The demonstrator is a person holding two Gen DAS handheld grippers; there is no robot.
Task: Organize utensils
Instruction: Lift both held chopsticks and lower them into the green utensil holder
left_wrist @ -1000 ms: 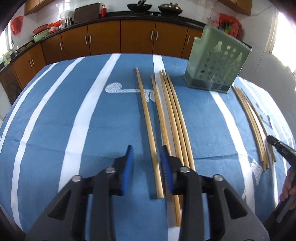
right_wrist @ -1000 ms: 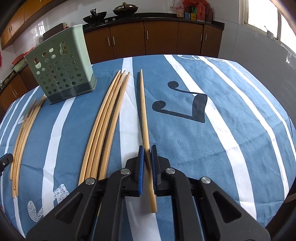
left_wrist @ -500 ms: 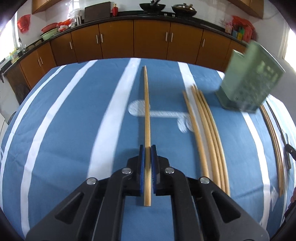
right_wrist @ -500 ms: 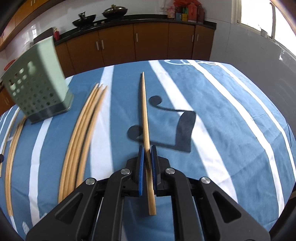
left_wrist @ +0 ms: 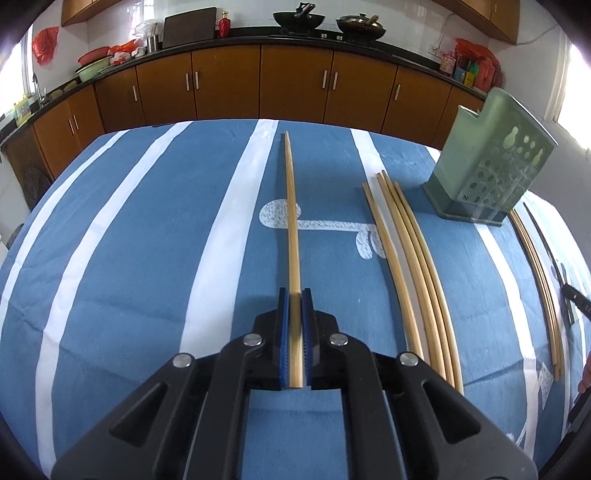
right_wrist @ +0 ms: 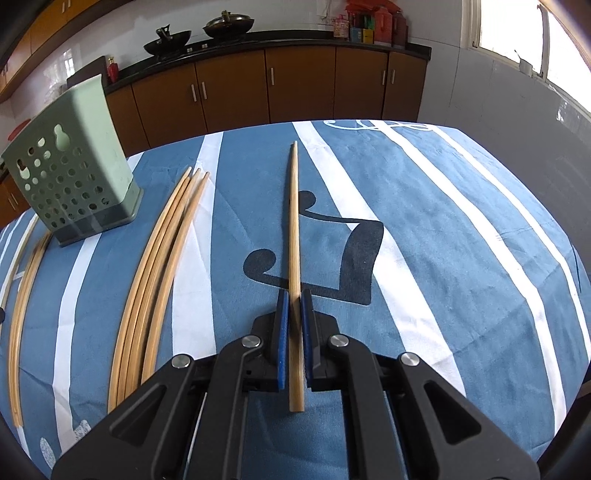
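Beside loose chopsticks (left_wrist: 413,258), green holder (left_wrist: 487,162)

home kitchen — wooden cabinets (left_wrist: 295,88) | woks (left_wrist: 297,19) on counter

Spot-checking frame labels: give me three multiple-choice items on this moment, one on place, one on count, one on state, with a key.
1. In the left wrist view, the green holder stands where?
A. far right
B. far left
C. centre

2. In the right wrist view, how many loose chopsticks lie between holder and held one?
A. one
B. four
C. nine

3. The left claw is:
A. wide open
B. shut on a spoon
C. shut on a chopstick

Key:
1 A, green holder near the right edge.
2 B, loose chopsticks count four.
3 C, left claw pads clamp the chopstick.
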